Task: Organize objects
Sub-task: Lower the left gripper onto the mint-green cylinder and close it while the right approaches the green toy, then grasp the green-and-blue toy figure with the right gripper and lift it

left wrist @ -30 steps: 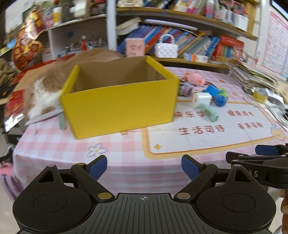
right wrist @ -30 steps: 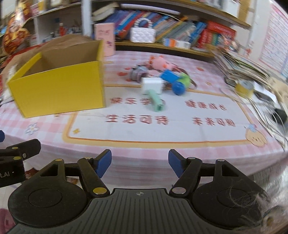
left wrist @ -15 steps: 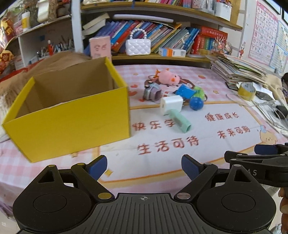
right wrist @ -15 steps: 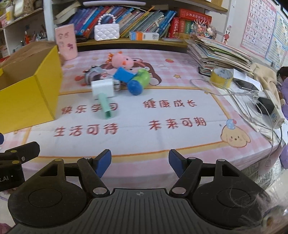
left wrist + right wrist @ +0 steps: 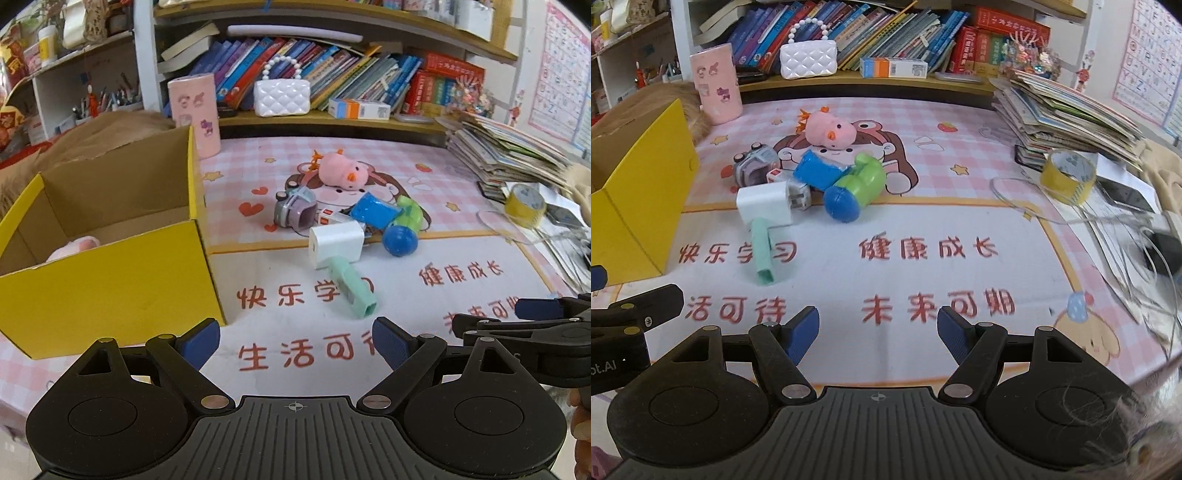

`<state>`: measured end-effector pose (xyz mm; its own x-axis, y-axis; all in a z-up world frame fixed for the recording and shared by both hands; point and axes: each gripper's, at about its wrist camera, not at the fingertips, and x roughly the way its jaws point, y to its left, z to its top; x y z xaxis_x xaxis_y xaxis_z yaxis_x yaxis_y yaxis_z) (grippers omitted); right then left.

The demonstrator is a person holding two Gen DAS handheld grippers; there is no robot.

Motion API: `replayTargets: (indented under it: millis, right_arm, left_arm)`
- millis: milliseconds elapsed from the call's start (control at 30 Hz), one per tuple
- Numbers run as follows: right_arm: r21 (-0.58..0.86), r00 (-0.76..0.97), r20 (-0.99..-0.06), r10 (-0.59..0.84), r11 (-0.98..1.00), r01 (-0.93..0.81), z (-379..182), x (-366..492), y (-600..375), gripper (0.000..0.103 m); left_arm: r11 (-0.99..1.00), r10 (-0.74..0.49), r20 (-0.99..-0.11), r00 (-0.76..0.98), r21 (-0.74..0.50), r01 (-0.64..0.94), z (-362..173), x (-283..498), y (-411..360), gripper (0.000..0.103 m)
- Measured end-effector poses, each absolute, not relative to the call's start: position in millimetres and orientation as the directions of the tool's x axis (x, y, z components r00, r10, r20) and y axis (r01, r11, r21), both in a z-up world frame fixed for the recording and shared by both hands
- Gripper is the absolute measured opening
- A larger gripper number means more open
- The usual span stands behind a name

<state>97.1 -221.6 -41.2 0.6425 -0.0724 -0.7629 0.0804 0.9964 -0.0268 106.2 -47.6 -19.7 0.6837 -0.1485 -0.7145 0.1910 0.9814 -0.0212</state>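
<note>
A yellow cardboard box [image 5: 110, 288] [image 5: 639, 192] stands open at the left of the table, with a pink soft thing [image 5: 74, 249] inside. To its right lies a small heap: a white charger [image 5: 336, 243] [image 5: 764, 205], a mint green tube [image 5: 351, 288] [image 5: 762, 254], a pink plush pig [image 5: 343, 173] [image 5: 829, 129], a blue packet [image 5: 373, 210] [image 5: 818, 171], a green and blue toy [image 5: 402, 229] [image 5: 857, 188] and a grey toy camera [image 5: 295, 210] [image 5: 753, 162]. My left gripper [image 5: 295, 341] is open and empty, near the box's front corner. My right gripper [image 5: 878, 332] is open and empty above the mat's near edge.
A pink cylinder [image 5: 194, 114] stands behind the box. A bookshelf [image 5: 332, 85] with a white quilted bag [image 5: 281, 96] runs along the back. A stack of books [image 5: 1067, 118], a yellow tape roll [image 5: 1067, 177] and loose cables [image 5: 1126, 236] crowd the right side.
Both grippers have swept to the right along the table's front and in over it; the box has slid to the left of both views and the toy heap has come to the middle. The jaws are unchanged.
</note>
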Motion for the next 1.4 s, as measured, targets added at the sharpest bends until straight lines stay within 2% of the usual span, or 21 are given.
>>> replayTargets:
  millis: [700,800,967,1200,1267,1400]
  right_arm:
    - [0.027,0.691,-0.721,0.051,0.999,-0.045,-43.2,147.9,-265.5,0.066]
    - [0.027,0.685,-0.726,0.054,0.998,-0.05,-47.5,153.7,-266.4,0.066]
    - [0.014,0.693,-0.72,0.033,0.999,-0.033,-48.7,163.9,-270.6,0.066]
    - [0.028,0.701,-0.712,0.042,0.999,-0.031,-44.8,183.3,-279.3,0.066]
    - [0.046,0.703,-0.709,0.064,0.998,-0.044,-43.5,189.9,-278.6,0.066]
    - [0.08,0.703,-0.703,0.112,0.994,-0.078,-43.3,203.2,-273.5,0.066]
  left_arm:
    - [0.993,-0.106,-0.689,0.717,-0.038,0.11,-16.9,146.1,-88.5,0.089]
    - [0.993,-0.114,-0.712,0.693,-0.061,0.1,-24.7,156.4,-90.0,0.082]
    - [0.989,-0.144,-0.758,0.636,-0.095,0.111,-43.2,172.7,-92.5,0.059]
    - [0.986,-0.159,-0.788,0.595,-0.097,0.135,-63.9,190.9,-106.4,0.051]
    - [0.986,-0.153,-0.796,0.586,-0.085,0.142,-68.6,194.7,-110.8,0.039]
    - [0.988,-0.131,-0.793,0.595,-0.056,0.144,-71.2,196.5,-111.6,0.024]
